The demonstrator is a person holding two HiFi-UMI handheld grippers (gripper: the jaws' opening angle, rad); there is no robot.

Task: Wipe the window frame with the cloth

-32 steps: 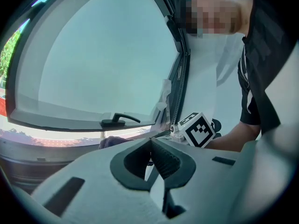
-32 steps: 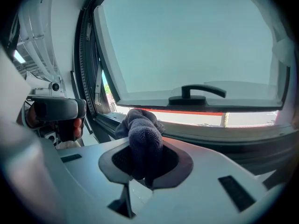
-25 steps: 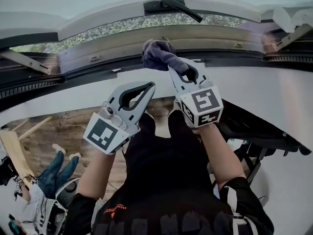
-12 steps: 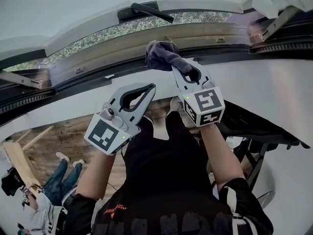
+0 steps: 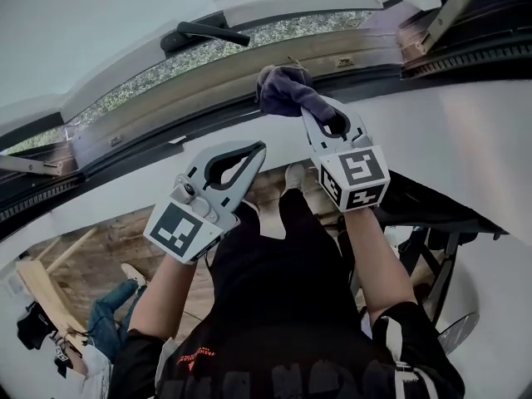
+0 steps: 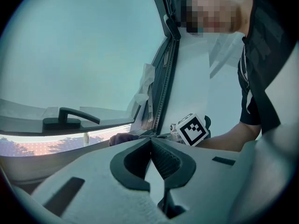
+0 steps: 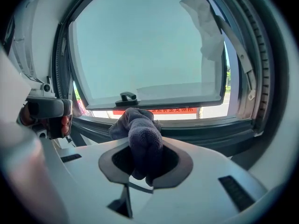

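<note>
The window frame [image 5: 249,80] is the largest thing in the head view, arching across the top. Its hinged sash [image 7: 149,45] is swung outward, which only the right gripper view shows square-on, along with a metal stay arm [image 7: 239,55] at the frame's right side. The head view alone takes in both of the person's forearms and the wooden floor [image 5: 108,239] far below the frame. The left gripper view looks along the frame from the side, with the right gripper's marker cube [image 6: 193,129] just beside the lower rail.

The left gripper [image 5: 256,148] hangs below the frame and apart from it. Its jaws are tip to tip with nothing between them.

The right gripper [image 5: 322,116] reaches up to the frame's lower rail, its jaws clamped on the cloth [image 5: 285,90]. The cloth is dark purple-grey, nubbly and bunched into a thick wad. Its long axis runs from the jaws toward the frame. The narrow end is pinched in the jaws, and the fuller end lies against the lower rail, right of the sash's black handle [image 5: 204,33].
</note>
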